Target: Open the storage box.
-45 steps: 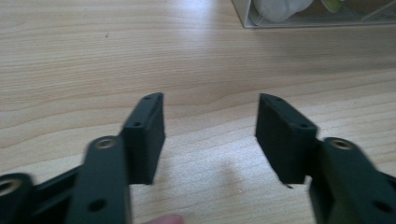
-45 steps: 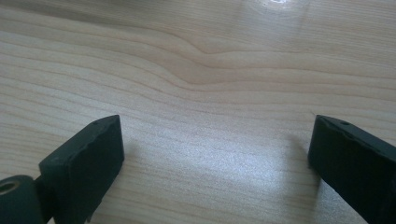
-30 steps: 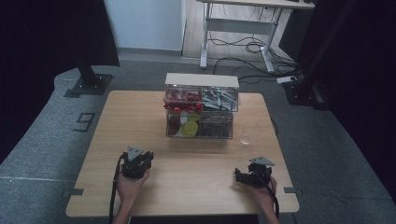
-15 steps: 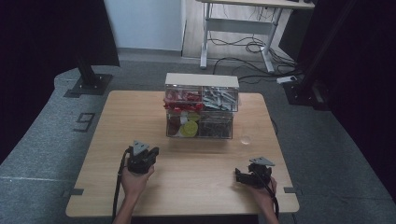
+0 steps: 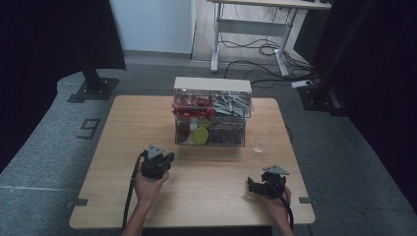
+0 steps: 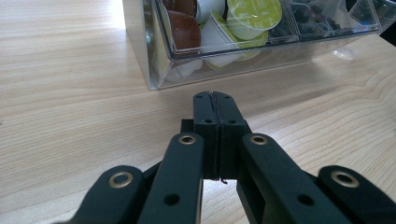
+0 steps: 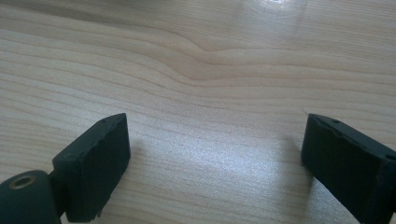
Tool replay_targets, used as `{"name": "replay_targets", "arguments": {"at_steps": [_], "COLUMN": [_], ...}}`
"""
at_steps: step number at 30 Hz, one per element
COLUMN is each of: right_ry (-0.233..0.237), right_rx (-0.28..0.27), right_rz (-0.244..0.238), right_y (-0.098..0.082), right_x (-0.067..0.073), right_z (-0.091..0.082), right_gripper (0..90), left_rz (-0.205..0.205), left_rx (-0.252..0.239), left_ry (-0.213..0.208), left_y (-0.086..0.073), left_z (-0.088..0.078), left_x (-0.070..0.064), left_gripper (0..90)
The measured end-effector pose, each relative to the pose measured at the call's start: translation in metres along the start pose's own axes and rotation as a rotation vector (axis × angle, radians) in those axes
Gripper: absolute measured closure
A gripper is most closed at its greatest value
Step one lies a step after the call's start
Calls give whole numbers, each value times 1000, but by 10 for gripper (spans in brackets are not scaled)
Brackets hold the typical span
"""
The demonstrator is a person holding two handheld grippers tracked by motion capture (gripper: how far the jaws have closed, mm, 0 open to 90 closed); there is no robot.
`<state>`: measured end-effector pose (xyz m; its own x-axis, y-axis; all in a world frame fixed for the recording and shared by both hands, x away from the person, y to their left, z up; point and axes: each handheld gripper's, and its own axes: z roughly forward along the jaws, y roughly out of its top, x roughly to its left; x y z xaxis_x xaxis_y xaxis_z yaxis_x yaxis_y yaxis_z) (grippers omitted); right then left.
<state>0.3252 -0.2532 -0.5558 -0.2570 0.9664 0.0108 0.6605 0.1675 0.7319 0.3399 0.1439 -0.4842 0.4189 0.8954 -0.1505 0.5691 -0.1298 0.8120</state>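
A clear two-tier organizer box (image 5: 211, 129) stands at the middle of the wooden table (image 5: 118, 142). Its upper drawers hold red items and grey pieces; the lower ones hold coffee capsules (image 6: 252, 11) and dark items. My left gripper (image 5: 167, 158) hovers just in front of the box's lower left corner (image 6: 156, 74), its jaws pressed together with nothing between them, as the left gripper view (image 6: 215, 97) shows. My right gripper (image 5: 252, 187) rests near the table's front right, pointing left. In the right gripper view (image 7: 215, 140) its jaws stand wide apart over bare wood.
A small clear cup (image 5: 258, 146) sits on the table to the right of the box, also seen as the clear cup (image 6: 346, 50) in the left gripper view. Behind the table are a desk frame (image 5: 251, 29), floor cables and dark stands.
My left hand has moved forward and slightly right, toward the organizer box. The right hand has stayed where it was.
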Motion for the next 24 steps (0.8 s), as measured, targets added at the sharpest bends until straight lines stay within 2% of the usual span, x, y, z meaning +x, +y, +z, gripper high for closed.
{"name": "replay_targets", "arguments": {"at_steps": [7,24], "right_ry": [0,-1], "right_rx": [0,-1], "right_rz": [0,1], "right_y": [0,0], "right_x": [0,0], "right_z": [0,0], "right_gripper": [84,86], "left_rz": [-4,15], "left_rx": [1,20], "left_ry": [-32,-41], "left_y": [5,10], "left_z": [9,28], "left_x": [-6,-14], "left_gripper": [896,900]}}
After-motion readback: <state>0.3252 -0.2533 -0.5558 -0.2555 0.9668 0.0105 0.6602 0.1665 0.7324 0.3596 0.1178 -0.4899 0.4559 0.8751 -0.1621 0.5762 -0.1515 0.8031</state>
